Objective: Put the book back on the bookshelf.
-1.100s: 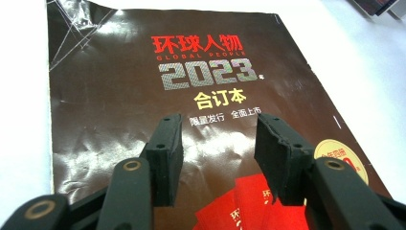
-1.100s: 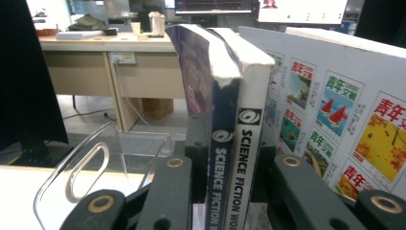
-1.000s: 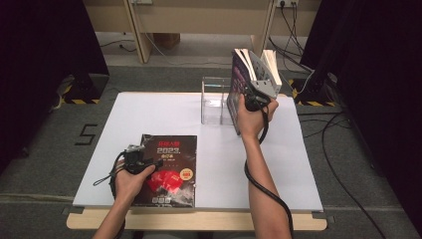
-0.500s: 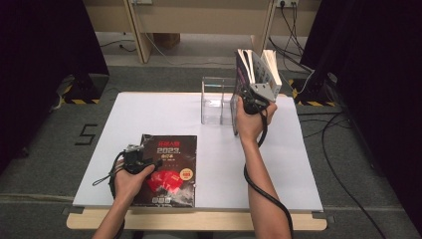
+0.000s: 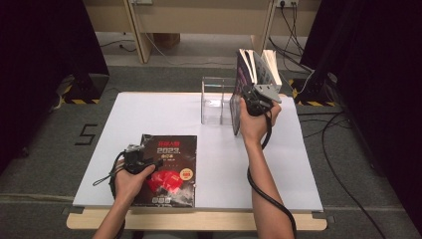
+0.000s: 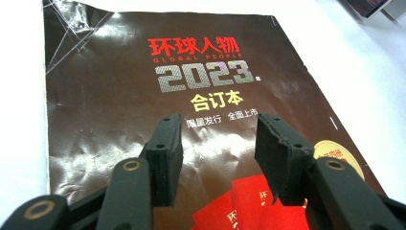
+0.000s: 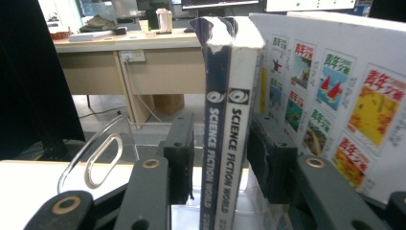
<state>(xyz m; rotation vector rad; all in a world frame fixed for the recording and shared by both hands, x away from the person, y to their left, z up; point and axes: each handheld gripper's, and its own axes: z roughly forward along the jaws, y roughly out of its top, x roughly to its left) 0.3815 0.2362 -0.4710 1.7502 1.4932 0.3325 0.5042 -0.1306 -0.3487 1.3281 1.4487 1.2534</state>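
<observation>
- On the white table (image 5: 214,149), near its front left edge, a dark magazine (image 5: 169,169) lies flat, cover up, with red lettering and "2023" printed on it.
- Left gripper (image 5: 135,158) rests at the magazine's left edge in the high view; in the left gripper view its jaws stand apart above the cover, nothing between the pads (image 6: 165,165). Whether the tips touch the cover cannot be told.
- At the far right of the table, two thin magazines (image 7: 225,124) stand upright, spines side by side, both marked "SCIENCE FICTION WORLD".
- Right gripper (image 5: 251,102) is held at these spines. Its jaws have just been opening; the two spines sit between the pads, with a visible gap on each side, so no clamp is in effect.
- Just beside them on the right stand further magazines (image 7: 335,105), the nearest showing a back cover of small coloured pictures.
- A clear plastic rack (image 5: 216,102) stands on the table to the left of the upright magazines, close by; whether they touch it cannot be told.
</observation>
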